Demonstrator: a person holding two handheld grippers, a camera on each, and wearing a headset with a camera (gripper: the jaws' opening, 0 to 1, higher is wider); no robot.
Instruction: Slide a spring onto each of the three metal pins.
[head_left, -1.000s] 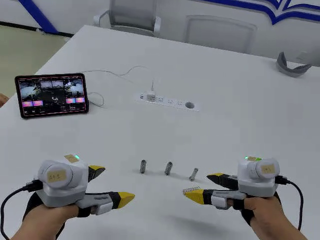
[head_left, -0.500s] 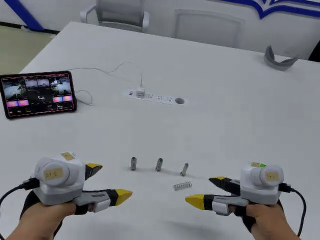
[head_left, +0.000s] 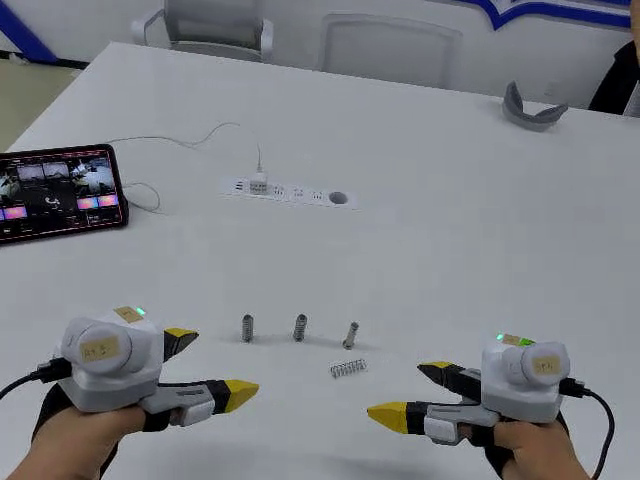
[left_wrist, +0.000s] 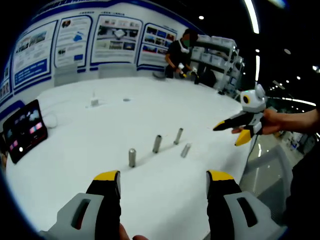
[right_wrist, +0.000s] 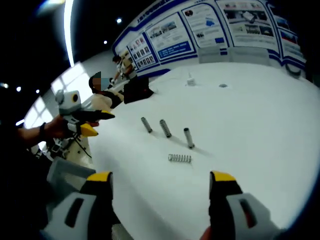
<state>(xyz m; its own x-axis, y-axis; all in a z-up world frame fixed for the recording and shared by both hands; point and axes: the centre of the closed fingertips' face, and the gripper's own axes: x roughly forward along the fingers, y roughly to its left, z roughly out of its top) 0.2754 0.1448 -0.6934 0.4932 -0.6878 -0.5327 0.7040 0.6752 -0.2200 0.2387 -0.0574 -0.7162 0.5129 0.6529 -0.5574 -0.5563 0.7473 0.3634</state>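
Observation:
Three small metal pins stand in a row on the white table: left pin, middle pin, right pin. The left and middle pins look ribbed with springs; the right pin looks smooth. A loose spring lies flat just in front of the right pin, also visible as the spring. My left gripper is open, left of the pins and nearer to me. My right gripper is open and empty, a short way right of the loose spring. The jaws of the left gripper frame the pins.
A lit tablet lies at the far left. A white power strip with a plugged cable sits mid-table. A grey curved band rests at the far right, with chairs behind the table's far edge.
My right gripper has pulled back to the right and toward me, away from the loose spring, which stays put. My left gripper has edged right toward the pins. The head camera has shifted.

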